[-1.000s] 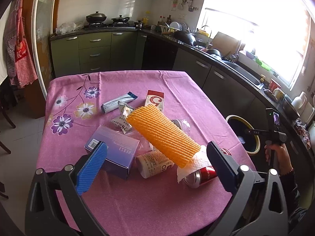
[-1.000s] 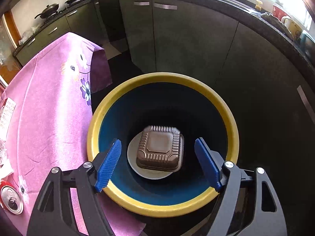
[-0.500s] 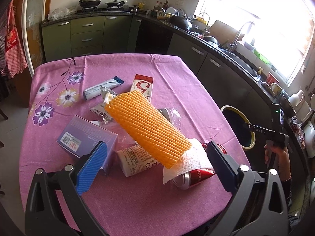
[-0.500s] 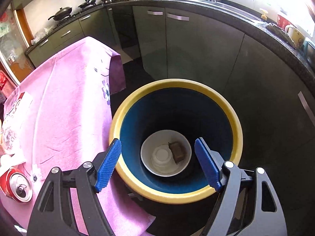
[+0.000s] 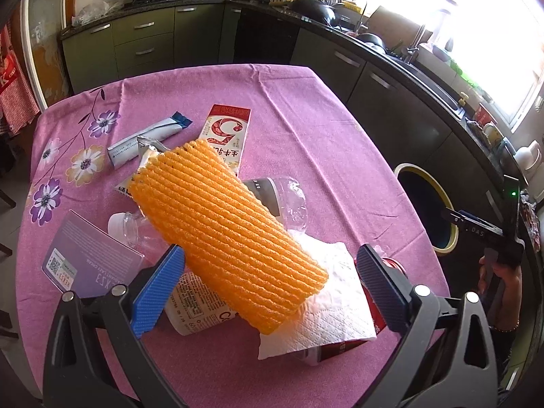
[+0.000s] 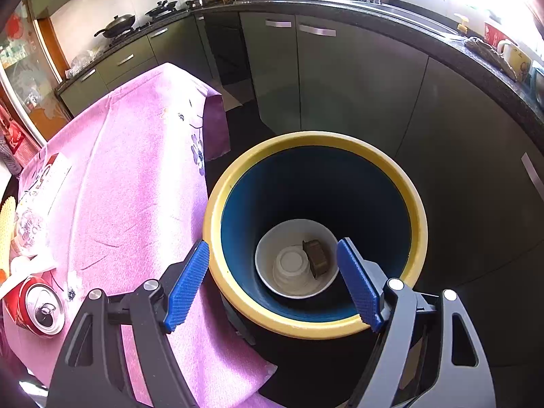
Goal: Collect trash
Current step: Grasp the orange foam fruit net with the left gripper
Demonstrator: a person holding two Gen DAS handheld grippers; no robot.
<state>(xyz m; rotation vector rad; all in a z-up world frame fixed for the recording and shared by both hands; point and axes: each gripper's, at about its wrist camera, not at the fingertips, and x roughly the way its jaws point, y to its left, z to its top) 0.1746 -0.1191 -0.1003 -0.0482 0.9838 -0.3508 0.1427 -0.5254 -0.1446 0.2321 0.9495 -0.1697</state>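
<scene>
Pointing steeply down at the table, the left gripper (image 5: 268,284) fills the bottom of the left wrist view, its blue pads spread wide with nothing pressed between them. An orange foam net sleeve (image 5: 226,227) lies slanted across the middle of the frame, its lower end sitting between the two pads but clear of both. Under that end is a white paper towel (image 5: 326,312), draped over a red drink can (image 5: 340,345) lying on its side. Beside the left pad lies a white paper cup (image 5: 199,306) on its side, with small print and the letters "Co" readable. At lower left is a lilac box (image 5: 90,260) with a QR code label and upside-down lettering I cannot make out in full. Behind the sleeve are a crushed clear plastic bottle (image 5: 284,197), a red and white carton (image 5: 226,129) with a large "5" and Chinese characters, and a silver wrapper with a blue end (image 5: 146,139). All rest on a pink floral tablecloth (image 5: 306,115).

At the right edge of that view, a hand (image 5: 499,272) grips the other tool, marked "DAS".

In the right wrist view, the right gripper (image 6: 272,285) tilts down over a yellow-rimmed bin (image 6: 314,326), fingers wide apart and empty. At the bin's bottom sit a white bowl (image 6: 295,258) and a small brown container (image 6: 316,255).
</scene>
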